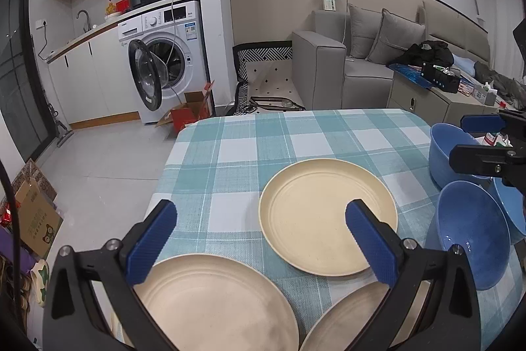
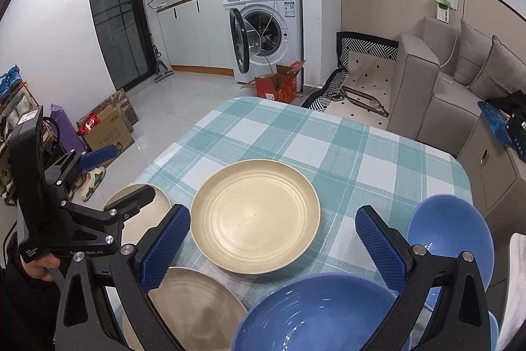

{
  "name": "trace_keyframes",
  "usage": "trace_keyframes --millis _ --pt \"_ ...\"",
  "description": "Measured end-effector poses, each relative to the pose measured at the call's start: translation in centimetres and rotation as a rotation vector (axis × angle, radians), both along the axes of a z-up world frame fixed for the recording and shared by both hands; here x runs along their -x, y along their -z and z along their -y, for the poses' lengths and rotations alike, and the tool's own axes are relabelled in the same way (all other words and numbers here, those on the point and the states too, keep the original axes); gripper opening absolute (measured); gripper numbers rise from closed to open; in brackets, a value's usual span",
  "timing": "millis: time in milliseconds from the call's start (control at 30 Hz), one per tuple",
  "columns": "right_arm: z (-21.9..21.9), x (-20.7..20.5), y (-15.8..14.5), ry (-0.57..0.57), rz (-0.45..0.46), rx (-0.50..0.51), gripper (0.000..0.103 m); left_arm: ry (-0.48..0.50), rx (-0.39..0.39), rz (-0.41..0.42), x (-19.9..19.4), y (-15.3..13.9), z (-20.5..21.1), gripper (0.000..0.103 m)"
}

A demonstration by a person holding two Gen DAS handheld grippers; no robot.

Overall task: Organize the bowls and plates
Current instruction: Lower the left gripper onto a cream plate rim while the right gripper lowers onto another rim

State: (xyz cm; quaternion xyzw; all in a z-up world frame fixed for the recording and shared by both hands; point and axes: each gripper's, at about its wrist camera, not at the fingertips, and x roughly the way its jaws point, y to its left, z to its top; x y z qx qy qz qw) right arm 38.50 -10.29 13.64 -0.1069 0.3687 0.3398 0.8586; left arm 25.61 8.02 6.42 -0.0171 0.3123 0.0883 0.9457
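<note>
Cream plates and blue bowls sit loose on the checked cloth (image 1: 230, 147), so by my reckoning the sorting has hardly begun. I count three plates, none stacked: the far plate (image 2: 254, 216) lies alone mid-table, the left plate (image 1: 210, 301) is under my left gripper (image 1: 259, 239), and the near plate (image 2: 194, 305) lies between the two grippers. Their rims look close but not overlapping. The bowls cluster to the right: the near bowl (image 2: 312, 314) is under my right gripper (image 2: 273, 245), the side bowl (image 2: 450, 239) is beside it, and the back bowl (image 1: 452, 150) is farther off. Whether any of the bowls touch, I cannot tell. Both grippers hang above the table with jaws spread wide, gripping nothing. What is left, I judge, is everything: stack the plates into one pile and nest the bowls into another.
</note>
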Motion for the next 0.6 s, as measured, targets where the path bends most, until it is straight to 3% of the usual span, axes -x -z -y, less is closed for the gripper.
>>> trace_keyframes --millis 600 --pt "-1.9 -5.3 3.3 0.036 -0.145 0.057 0.103 0.0 0.022 -0.09 -3.4 2.4 -0.8 0.103"
